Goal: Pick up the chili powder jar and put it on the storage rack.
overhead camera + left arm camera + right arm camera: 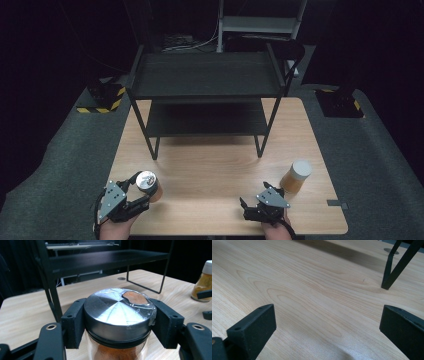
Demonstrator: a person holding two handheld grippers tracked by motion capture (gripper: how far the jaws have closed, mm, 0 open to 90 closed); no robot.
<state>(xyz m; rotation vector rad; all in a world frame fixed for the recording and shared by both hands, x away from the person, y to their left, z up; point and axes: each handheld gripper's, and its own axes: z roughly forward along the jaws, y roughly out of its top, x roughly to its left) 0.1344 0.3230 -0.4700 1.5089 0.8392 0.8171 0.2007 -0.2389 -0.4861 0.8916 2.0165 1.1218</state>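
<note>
A glass spice jar (148, 184) with a silver metal lid (119, 311) and orange-brown powder sits between the jaws of my left gripper (141, 191), which is shut on it just under the lid, at the table's front left. In the left gripper view the black pads (75, 322) press on both sides of the jar. My right gripper (255, 200) rests near the front right with its jaws wide apart and only bare wood (319, 305) between them. A second jar (296, 176) with a white cap and orange contents stands just right of it, also seen far off (203, 282).
A black two-tier metal rack (207, 95) stands across the back half of the wooden table (215, 165); one of its legs (390, 277) rises ahead of my right gripper. Dark floor and striped stands surround the table.
</note>
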